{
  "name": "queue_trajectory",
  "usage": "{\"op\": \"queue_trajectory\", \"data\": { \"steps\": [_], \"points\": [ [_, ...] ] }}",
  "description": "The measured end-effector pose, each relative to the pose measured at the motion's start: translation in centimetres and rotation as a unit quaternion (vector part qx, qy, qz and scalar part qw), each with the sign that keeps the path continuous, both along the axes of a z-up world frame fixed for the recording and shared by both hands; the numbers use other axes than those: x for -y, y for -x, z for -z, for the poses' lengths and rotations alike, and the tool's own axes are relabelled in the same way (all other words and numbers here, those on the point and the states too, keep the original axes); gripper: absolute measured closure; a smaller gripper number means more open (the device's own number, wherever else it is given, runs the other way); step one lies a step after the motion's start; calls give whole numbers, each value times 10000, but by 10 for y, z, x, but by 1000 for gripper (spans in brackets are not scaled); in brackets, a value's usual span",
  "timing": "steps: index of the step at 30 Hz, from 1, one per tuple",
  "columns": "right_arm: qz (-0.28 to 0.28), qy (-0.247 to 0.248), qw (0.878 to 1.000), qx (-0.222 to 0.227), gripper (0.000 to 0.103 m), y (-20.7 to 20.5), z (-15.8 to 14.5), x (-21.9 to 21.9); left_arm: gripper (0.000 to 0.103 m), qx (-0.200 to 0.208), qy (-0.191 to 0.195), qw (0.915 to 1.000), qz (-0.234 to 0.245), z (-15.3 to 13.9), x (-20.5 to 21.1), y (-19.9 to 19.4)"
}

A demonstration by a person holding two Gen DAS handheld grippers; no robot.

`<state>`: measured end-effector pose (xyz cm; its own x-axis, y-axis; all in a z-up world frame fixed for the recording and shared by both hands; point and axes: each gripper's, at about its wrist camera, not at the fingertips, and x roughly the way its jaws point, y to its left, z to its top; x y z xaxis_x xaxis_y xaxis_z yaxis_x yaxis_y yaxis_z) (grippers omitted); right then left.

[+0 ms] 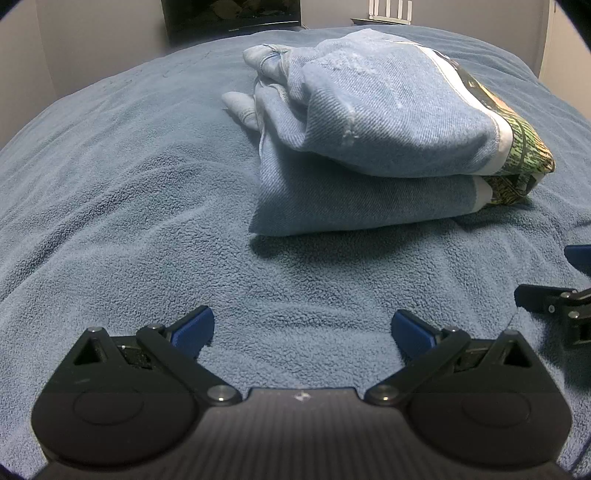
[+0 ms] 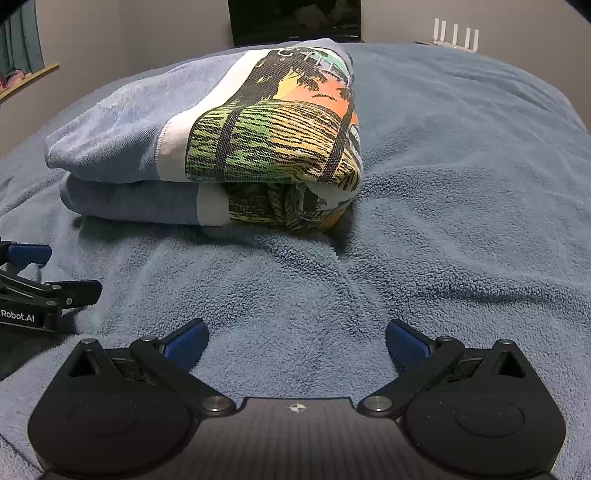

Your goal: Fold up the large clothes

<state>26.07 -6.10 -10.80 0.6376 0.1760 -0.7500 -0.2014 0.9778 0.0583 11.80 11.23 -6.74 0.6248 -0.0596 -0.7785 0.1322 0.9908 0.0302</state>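
A light blue sweatshirt (image 1: 369, 122) with a white band and a colourful palm-tree print lies folded into a thick bundle on the blue fleece blanket (image 1: 129, 203). In the right wrist view the same bundle (image 2: 207, 136) shows its printed end. My left gripper (image 1: 302, 328) stands open low over the blanket, a short way in front of the bundle, holding nothing. My right gripper (image 2: 295, 338) is open too, empty, just short of the bundle's printed end. Each gripper appears at the edge of the other's view: the right one (image 1: 565, 291) and the left one (image 2: 44, 273).
The blanket (image 2: 461, 184) covers a bed that reaches to the walls. A dark screen (image 2: 295, 18) stands behind the bed. A white router with antennas (image 2: 456, 37) sits at the back right. A shelf edge (image 2: 26, 79) shows at the far left.
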Motion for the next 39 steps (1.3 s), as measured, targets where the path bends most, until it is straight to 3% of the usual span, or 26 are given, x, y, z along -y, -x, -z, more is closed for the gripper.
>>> {"op": "queue_trajectory", "data": {
  "steps": [39],
  "points": [
    [-2,37,10000,-12,0,0,1,-1,0,-36,-9,10000,-6,-2,1,2]
  ]
}}
